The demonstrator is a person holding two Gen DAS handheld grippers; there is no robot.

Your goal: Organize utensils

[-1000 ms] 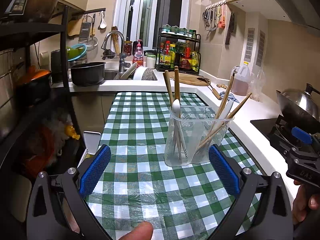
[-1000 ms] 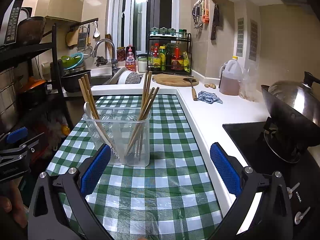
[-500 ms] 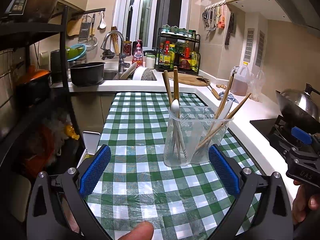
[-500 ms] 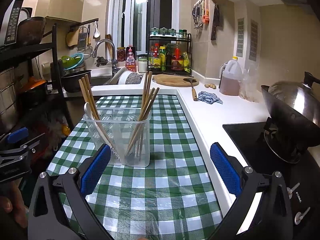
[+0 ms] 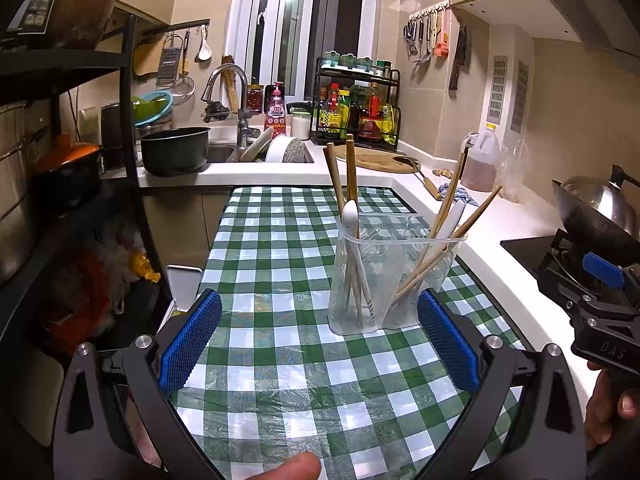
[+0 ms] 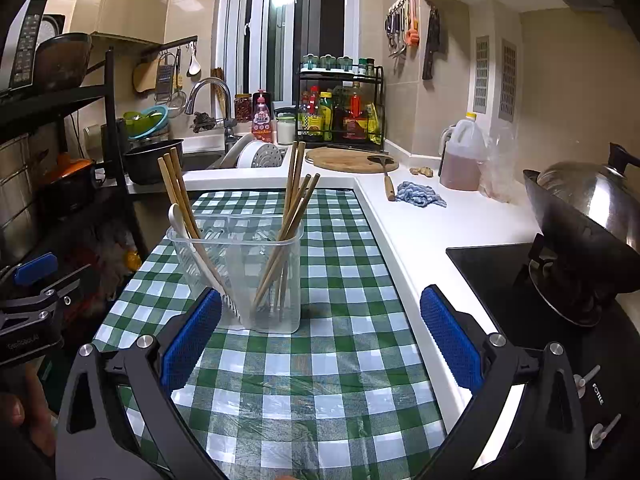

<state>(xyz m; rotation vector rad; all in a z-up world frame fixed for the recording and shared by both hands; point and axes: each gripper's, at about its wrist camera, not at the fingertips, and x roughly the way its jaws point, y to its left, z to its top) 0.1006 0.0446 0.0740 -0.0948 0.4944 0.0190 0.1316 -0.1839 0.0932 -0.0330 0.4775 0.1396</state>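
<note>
while the clear plastic utensil holder (image 5: 390,280) stands mid green-checked tablecloth (image 5: 280,364), left gripper (image 5: 319,342) and right gripper (image 6: 320,338) gape empty, clear of it.

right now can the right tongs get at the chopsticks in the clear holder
Probably yes. The right tongs are open and empty, the chopsticks stick up above the rim of the clear holder just ahead and left, and only bare checked tablecloth lies between.
</note>
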